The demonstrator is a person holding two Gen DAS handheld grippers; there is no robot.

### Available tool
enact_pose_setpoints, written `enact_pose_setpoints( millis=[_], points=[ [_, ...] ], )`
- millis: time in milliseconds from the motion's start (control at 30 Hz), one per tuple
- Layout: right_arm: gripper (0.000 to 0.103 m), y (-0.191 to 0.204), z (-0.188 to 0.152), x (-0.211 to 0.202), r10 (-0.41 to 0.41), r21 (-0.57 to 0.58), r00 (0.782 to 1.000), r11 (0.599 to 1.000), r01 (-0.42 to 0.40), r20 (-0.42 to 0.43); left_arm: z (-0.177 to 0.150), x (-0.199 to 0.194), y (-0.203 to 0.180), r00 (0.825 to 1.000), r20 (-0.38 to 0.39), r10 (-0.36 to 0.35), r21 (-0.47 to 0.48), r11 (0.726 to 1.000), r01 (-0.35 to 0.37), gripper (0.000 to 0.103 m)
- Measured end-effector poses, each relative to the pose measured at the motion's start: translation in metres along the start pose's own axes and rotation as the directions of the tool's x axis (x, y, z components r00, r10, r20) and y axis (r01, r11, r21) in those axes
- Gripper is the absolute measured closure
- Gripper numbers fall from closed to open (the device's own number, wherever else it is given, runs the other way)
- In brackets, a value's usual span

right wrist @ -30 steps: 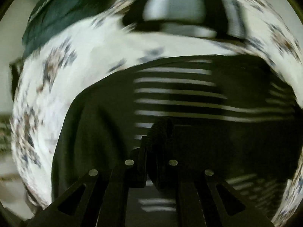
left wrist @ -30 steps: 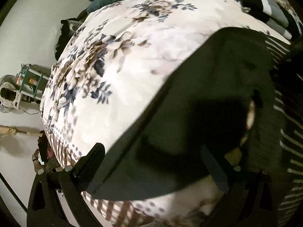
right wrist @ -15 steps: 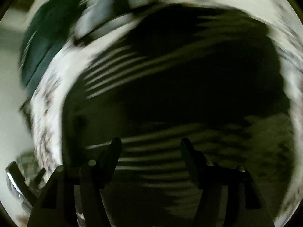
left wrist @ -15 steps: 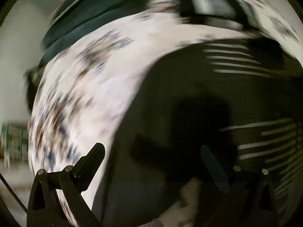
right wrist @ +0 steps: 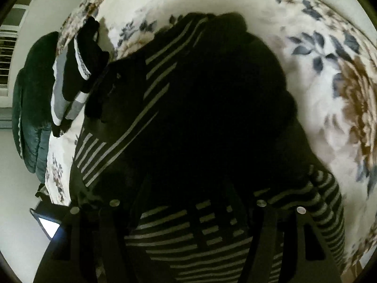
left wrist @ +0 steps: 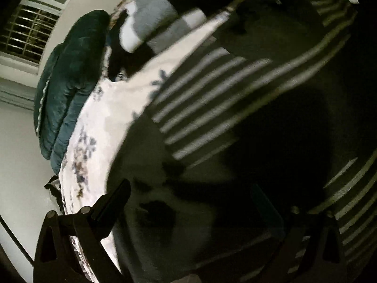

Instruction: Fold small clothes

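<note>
Mid-fold: both grippers, left gripper (left wrist: 190,202) and right gripper (right wrist: 188,202), spread, empty, above striped garment (right wrist: 188,118) on bed (right wrist: 318,35); next, pinching an edge.

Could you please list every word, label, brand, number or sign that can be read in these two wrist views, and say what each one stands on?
None: no readable text in either view.
The dark garment with pale stripes shows stripes only.
The floral bedsheet bears a flower print, no lettering.
The glowing screen by the bed is too washed out to read.
</note>
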State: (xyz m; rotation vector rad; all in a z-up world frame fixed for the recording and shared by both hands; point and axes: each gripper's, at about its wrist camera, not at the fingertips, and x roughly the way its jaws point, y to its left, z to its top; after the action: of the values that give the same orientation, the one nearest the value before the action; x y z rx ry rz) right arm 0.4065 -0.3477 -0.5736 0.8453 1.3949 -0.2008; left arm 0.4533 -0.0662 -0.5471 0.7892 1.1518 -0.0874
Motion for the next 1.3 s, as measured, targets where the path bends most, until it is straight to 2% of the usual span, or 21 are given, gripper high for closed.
enact_pose_setpoints(
  millis=[67, 167, 200, 233, 300, 333, 433, 567, 633, 733, 833, 900, 967, 1033, 1067, 1100, 1133, 1167, 1200, 1267, 1300],
  points=[
    [0.037, -0.002, 0.004, -0.005, 0.035, -0.002, 0.999, 0.999, -0.035, -0.023, -0.005, -0.007, 0.002, 1.000, 0.027, -0.008, 0.026, 1.000, 0.007, 0.000],
    [0.037, 0.003, 0.001, 0.007, 0.043, -0.026, 0.998, 0.999, -0.044, -0.040, -0.020, -0.009, -0.024, 0.998, 0.057, -0.040, 0.210, 0.977, 0.027, 0.008],
    [0.037, 0.006, -0.001, 0.011, 0.035, -0.034, 0.999, 0.999, -0.036, -0.042, -0.022, -0.006, -0.032, 0.997, 0.056, -0.046, 0.249, 0.968, 0.031, 0.027],
    [0.037, 0.007, -0.002, 0.015, 0.034, -0.037, 0.998, 0.999, -0.035, -0.044, -0.024, 0.000, -0.039, 0.997, 0.049, -0.064, 0.288, 0.957, 0.047, 0.054],
    [0.037, 0.003, -0.006, 0.018, 0.041, -0.030, 0.998, 0.999, -0.042, -0.050, -0.021, 0.001, -0.043, 0.989, 0.032, -0.143, 0.305, 0.944, 0.127, 0.100],
    [0.037, 0.001, -0.007, 0.019, 0.044, -0.027, 0.998, 0.999, -0.046, -0.052, -0.018, 0.000, -0.041, 0.987, 0.032, -0.157, 0.299, 0.944, 0.140, 0.102],
    [0.037, -0.010, -0.012, 0.014, 0.047, -0.023, 0.998, 0.999, -0.048, -0.049, -0.001, -0.020, -0.008, 0.965, 0.067, -0.254, 0.212, 0.949, 0.235, 0.103],
    [0.037, -0.027, -0.020, 0.009, 0.045, -0.010, 0.997, 0.999, -0.045, -0.058, 0.027, -0.028, 0.037, 0.950, 0.071, -0.304, 0.073, 0.951, 0.299, 0.103],
    [0.037, -0.034, -0.023, 0.011, 0.031, -0.007, 0.997, 0.999, -0.031, -0.067, 0.040, -0.024, 0.048, 0.951, 0.068, -0.303, 0.021, 0.953, 0.302, 0.102],
    [0.037, -0.042, -0.024, 0.016, 0.035, 0.028, 0.997, 0.999, -0.033, -0.075, 0.050, -0.011, 0.066, 0.932, 0.062, -0.356, -0.076, 0.930, 0.360, 0.100],
    [0.037, -0.046, -0.023, 0.014, 0.046, 0.052, 0.997, 0.998, -0.043, -0.059, 0.050, 0.004, 0.074, 0.936, 0.041, -0.348, -0.146, 0.925, 0.351, 0.100],
    [0.037, -0.047, -0.023, 0.012, 0.050, 0.057, 0.997, 0.997, -0.047, -0.052, 0.052, 0.025, 0.085, 0.950, 0.019, -0.312, -0.212, 0.927, 0.309, 0.100],
    [0.037, -0.047, -0.022, 0.012, 0.044, 0.054, 0.998, 0.998, -0.041, -0.051, 0.059, 0.036, 0.093, 0.946, -0.003, -0.325, -0.249, 0.916, 0.314, 0.100],
    [0.037, -0.048, -0.021, 0.013, 0.045, 0.054, 0.998, 0.998, -0.042, -0.053, 0.063, 0.032, 0.098, 0.918, 0.011, -0.397, -0.272, 0.882, 0.385, 0.099],
    [0.037, -0.048, -0.021, 0.013, 0.048, 0.055, 0.997, 0.997, -0.045, -0.052, 0.062, 0.023, 0.096, 0.897, 0.034, -0.441, -0.254, 0.864, 0.434, 0.096],
    [0.037, -0.049, -0.021, 0.012, 0.054, 0.056, 0.997, 0.997, -0.051, -0.049, 0.057, 0.007, 0.088, 0.871, 0.060, -0.487, -0.189, 0.851, 0.489, 0.083],
    [0.037, -0.049, -0.022, 0.011, 0.057, 0.057, 0.997, 0.997, -0.054, -0.047, 0.049, -0.005, 0.077, 0.854, 0.067, -0.516, -0.127, 0.845, 0.520, 0.057],
    [0.037, -0.049, -0.023, 0.010, 0.057, 0.058, 0.997, 0.997, -0.054, -0.047, 0.044, -0.011, 0.069, 0.847, 0.066, -0.528, -0.087, 0.842, 0.532, 0.039],
    [0.037, -0.051, -0.024, 0.010, 0.056, 0.060, 0.997, 0.997, -0.053, -0.050, 0.033, -0.018, 0.054, 0.847, 0.055, -0.528, -0.015, 0.848, 0.530, 0.012],
    [0.037, -0.054, -0.026, 0.010, 0.058, 0.066, 0.997, 0.996, -0.055, -0.059, 0.016, -0.020, 0.023, 0.894, 0.031, -0.447, 0.127, 0.889, 0.440, 0.011],
    [0.037, -0.055, -0.027, 0.010, 0.056, 0.065, 0.996, 0.997, -0.052, -0.064, 0.008, -0.014, 0.004, 0.932, 0.014, -0.363, 0.207, 0.913, 0.353, 0.019]
  ],
)
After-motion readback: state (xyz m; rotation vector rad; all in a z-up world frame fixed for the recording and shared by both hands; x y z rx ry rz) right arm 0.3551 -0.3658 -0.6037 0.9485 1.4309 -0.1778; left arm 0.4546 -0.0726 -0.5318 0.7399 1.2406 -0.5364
